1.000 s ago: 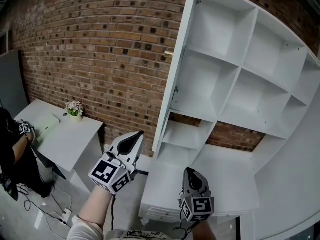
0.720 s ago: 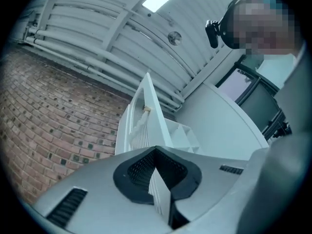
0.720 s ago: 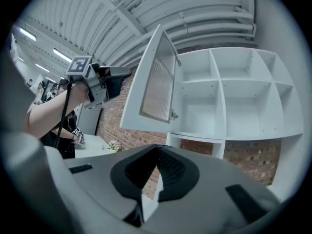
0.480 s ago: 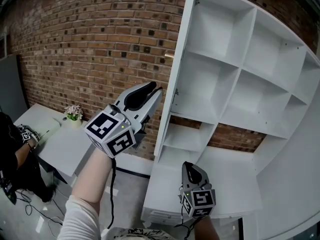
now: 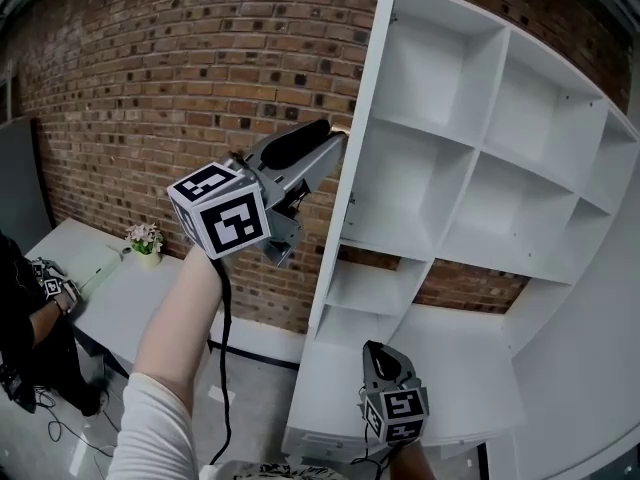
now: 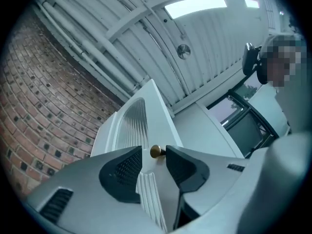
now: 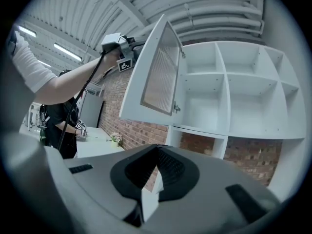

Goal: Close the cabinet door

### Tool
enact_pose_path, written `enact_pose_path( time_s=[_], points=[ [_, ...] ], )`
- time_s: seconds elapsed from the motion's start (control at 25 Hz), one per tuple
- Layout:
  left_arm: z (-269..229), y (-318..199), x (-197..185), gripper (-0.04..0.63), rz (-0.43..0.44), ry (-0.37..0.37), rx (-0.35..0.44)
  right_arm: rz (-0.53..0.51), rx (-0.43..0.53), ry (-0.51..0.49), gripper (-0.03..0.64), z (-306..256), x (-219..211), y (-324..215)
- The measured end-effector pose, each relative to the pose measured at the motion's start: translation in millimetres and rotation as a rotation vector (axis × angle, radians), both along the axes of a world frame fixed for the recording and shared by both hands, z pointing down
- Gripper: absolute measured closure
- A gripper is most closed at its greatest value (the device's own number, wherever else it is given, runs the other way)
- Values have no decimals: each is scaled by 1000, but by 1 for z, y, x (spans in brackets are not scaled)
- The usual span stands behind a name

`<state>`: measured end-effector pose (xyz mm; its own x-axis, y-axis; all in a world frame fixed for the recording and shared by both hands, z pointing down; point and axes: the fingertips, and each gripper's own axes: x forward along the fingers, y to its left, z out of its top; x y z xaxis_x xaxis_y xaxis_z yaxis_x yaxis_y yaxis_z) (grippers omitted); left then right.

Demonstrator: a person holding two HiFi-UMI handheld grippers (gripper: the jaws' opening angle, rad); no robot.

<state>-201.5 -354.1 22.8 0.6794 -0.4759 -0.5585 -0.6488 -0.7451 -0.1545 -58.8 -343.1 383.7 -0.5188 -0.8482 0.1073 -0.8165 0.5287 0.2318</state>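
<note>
The white cabinet (image 5: 480, 148) stands with its door (image 5: 362, 148) swung out toward me, edge-on in the head view. In the left gripper view, the door's ribbed panel (image 6: 130, 123) and small brass knob (image 6: 155, 151) fill the middle. My left gripper (image 5: 335, 136) is raised to the door's outer edge. Its jaws are opening, and the knob sits between the fingertips (image 6: 127, 165) without being pressed. My right gripper (image 5: 381, 356) hangs low in front of the cabinet's lower part. It is shut, with nothing in it (image 7: 157, 151). From there the door (image 7: 156, 77) shows above.
A brick wall (image 5: 180, 88) runs behind the door. A white table (image 5: 110, 278) with a small flower pot (image 5: 146, 238) stands at the left, with a person in black (image 5: 20, 308) beside it. The cabinet's low white top (image 5: 450, 368) lies under the shelves.
My left gripper rose from waist height up to the door's knob, and its jaws went from shut to spread. The right gripper stayed low, shifting only slightly.
</note>
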Motion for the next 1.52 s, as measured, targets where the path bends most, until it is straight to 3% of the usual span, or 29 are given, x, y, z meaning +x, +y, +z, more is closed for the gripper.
enact_pose_path(
  time_s=[0.12,0.2,0.4,0.6,0.84,1.16,1.32,1.36,1.44,1.52],
  points=[
    [-5,4,7,440,5,-81,74,20,9,37,614,6,-2,2],
    [-5,7,13,464,52,-120,77,33,13,36,614,6,-2,4],
    [-7,6,24,486,184,-142,56,73,9,11,614,9,0,7],
    [-10,6,39,492,206,-155,73,104,-8,-11,614,21,7,3],
    [-9,-2,89,494,61,-219,128,131,-9,-65,614,20,50,-21],
    [-5,-34,178,497,-73,-293,209,151,5,-59,614,15,144,-59],
    [11,-84,224,538,-213,-381,150,150,40,-39,614,2,188,-79],
    [14,-101,230,589,-264,-379,128,148,48,-37,614,-1,198,-84],
    [13,-130,234,589,-332,-332,98,141,51,-39,614,-3,215,-92],
    [11,-146,240,589,-320,-283,65,132,39,-38,614,-1,230,-98]
  ],
)
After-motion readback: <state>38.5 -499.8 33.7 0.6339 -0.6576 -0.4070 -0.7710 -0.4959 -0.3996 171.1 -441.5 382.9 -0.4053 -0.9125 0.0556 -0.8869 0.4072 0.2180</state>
